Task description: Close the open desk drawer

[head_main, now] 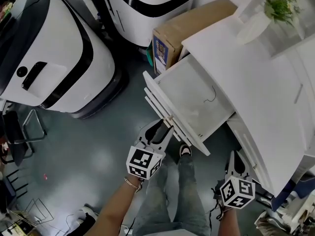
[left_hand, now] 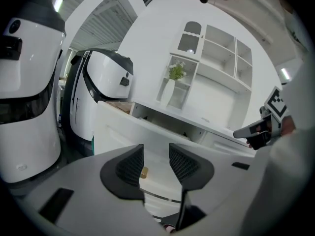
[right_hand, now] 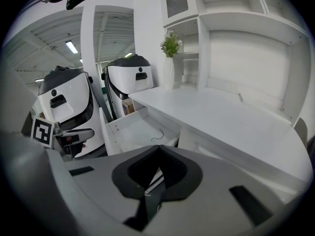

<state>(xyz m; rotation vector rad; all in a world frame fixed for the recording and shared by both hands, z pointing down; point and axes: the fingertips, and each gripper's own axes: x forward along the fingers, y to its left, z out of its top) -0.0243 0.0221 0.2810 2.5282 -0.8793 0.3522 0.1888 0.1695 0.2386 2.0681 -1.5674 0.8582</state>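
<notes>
Drawer (head_main: 183,90) stands pulled out from the left end of the white desk (head_main: 256,82), toward the person. It holds only a thin bent wire (head_main: 211,96).

Left gripper (head_main: 160,131): held low in front of the drawer's front panel and aimed at it, slightly downward. Bare forearm (head_main: 118,203) with a bracelet at the wrist reaches in from the near edge. Jaws stand apart and grip nothing. In the left gripper view (left_hand: 156,156) the panel fills the gap between them, with a small brass knob (left_hand: 143,172) showing just inside the left jaw. Whether the tips touch the panel cannot be told.

Right gripper (head_main: 235,157): held to the right of the drawer, near the desk's near edge and tilted down more steeply. Well apart from the left one. Jaws closed tip to tip, nothing between them (right_hand: 158,156).

Cardboard box (head_main: 189,26) sits on the floor on the far side of the drawer. Potted plant (head_main: 278,6) sits on the desk shelf, far right.
</notes>
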